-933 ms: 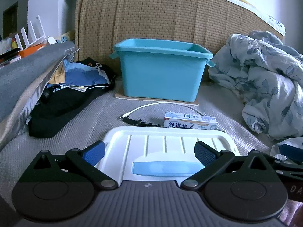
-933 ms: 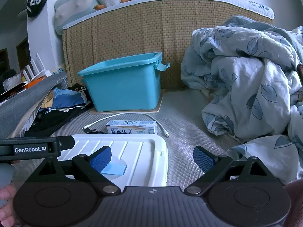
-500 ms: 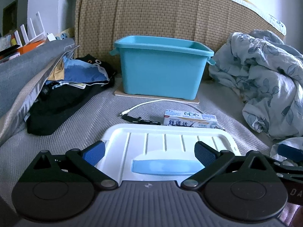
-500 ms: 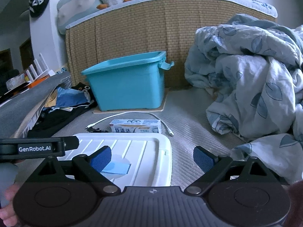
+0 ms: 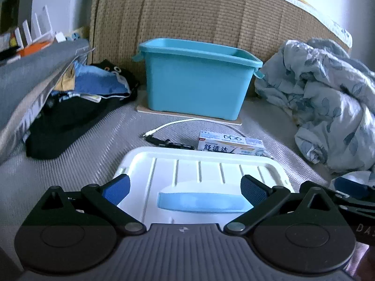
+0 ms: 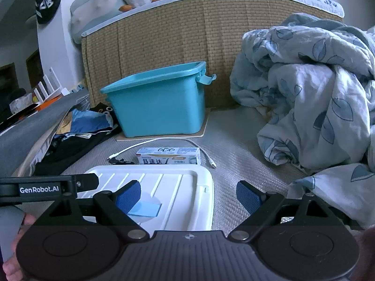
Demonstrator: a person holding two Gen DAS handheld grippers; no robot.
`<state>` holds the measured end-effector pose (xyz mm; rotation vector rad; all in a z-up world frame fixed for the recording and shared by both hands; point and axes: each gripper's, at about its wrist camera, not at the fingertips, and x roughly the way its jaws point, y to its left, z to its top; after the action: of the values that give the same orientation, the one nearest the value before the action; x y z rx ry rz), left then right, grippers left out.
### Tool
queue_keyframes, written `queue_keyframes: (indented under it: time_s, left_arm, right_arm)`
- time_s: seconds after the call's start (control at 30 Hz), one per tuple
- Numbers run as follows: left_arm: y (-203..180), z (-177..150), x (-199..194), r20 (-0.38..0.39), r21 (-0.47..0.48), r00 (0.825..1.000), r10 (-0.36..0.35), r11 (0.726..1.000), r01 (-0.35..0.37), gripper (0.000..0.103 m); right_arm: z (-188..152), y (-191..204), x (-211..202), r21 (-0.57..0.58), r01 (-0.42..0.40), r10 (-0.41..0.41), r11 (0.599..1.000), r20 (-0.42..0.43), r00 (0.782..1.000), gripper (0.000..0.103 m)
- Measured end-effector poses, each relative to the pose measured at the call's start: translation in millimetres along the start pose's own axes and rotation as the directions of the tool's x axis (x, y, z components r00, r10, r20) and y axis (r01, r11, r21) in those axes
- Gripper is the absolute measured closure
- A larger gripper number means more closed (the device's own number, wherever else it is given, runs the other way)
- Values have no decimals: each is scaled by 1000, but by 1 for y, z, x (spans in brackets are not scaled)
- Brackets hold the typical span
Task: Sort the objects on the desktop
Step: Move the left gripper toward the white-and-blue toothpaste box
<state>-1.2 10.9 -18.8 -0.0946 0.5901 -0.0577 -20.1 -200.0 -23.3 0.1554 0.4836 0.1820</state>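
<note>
Left gripper (image 5: 185,188) spread wide, blue pads on either side of the white lid (image 5: 201,175), directly above its pale blue handle (image 5: 201,202) and gripping nothing. Right gripper (image 6: 187,197) likewise wide and empty, its left pad over the lid's right half (image 6: 178,192), its right pad over bare grey mat (image 6: 234,161). Lid flat on the mat, near edge hidden under both tools. Just beyond the lid, a toothpaste box (image 5: 230,144) lying on its side, with a small black item (image 5: 173,144) (too small to identify) to its left. White cable (image 6: 164,144) curving behind the box, one plug end near the black item, the other past the box's right end. Farther back, an open teal bin (image 5: 199,82) upright on a thin board (image 6: 204,126) against the woven headboard (image 5: 187,14); contents not visible. Heap of dark and blue clothes (image 5: 77,103) left of the bin, rumpled leaf-print duvet (image 6: 311,98) to its right. Fingers (image 6: 14,253) at the lower left edge of the right view, around a grey grip.
</note>
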Motion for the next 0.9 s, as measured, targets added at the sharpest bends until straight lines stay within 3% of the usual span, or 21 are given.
queue_keyframes:
  time_s: [0.1,0.27,0.43,0.57,0.9]
  left_arm:
    - [0,0,-4,9,1,1000,19,1000,-19,0]
    - [6,15,-4,47,-14,997,-62,998,62,0]
    - [-8,28,-11,80,113,995,-56,992,47,0]
    - [-14,38,-10,59,203,991,-119,974,105,0]
    - [-29,58,26,-61,357,983,-171,916,182,2]
  right_arm:
    - [2,1,-4,-15,6,-6,1000,17,1000,11]
    - [4,0,-7,-12,5,-5,1000,26,1000,11]
    - [6,-1,-10,-12,7,-6,1000,39,999,11]
    - [6,-5,-9,9,2,-2,1000,36,999,11]
    - [7,-9,-8,30,-8,7,999,35,999,11]
